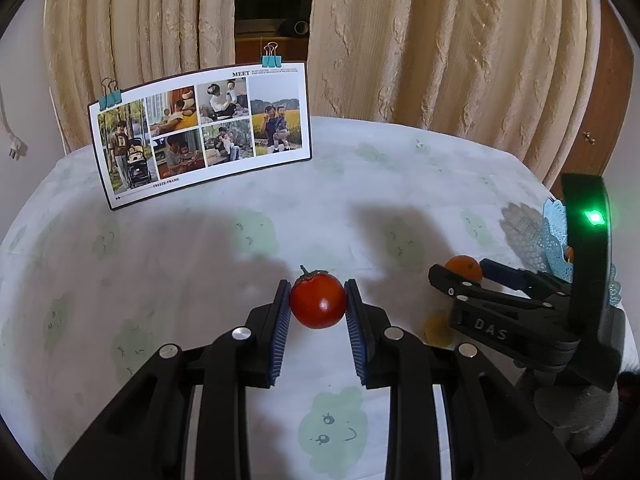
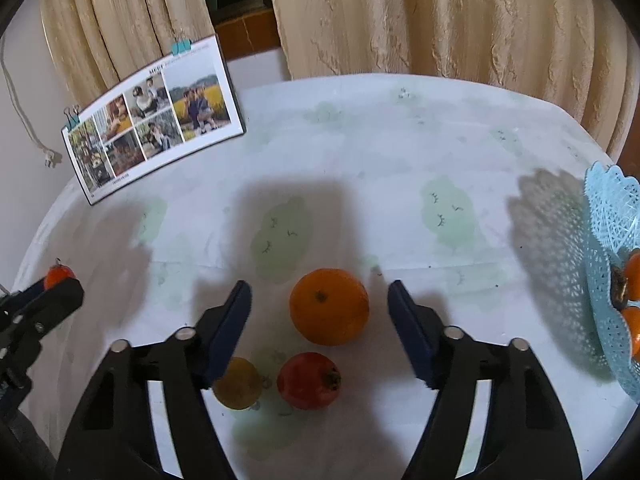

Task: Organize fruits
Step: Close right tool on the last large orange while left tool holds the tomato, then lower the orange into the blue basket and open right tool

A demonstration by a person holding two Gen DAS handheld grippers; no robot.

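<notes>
Two grippers work over the cloud-print tablecloth (image 2: 400, 152). Left gripper (image 1: 318, 300) clamps a red persimmon (image 1: 318, 300) between its pads, held above the cloth. Right gripper (image 2: 320, 300) hangs with jaws spread wide around the orange (image 2: 329, 306), not touching. Near the orange lie a pomegranate (image 2: 309, 380) and a yellow fruit (image 2: 238, 384); well right of it stands the blue basket (image 2: 608, 216).

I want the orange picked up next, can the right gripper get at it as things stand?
Probably yes. The right gripper is open with the orange between its fingers and nothing blocking; the pomegranate and yellow fruit lie nearer the camera.
</notes>
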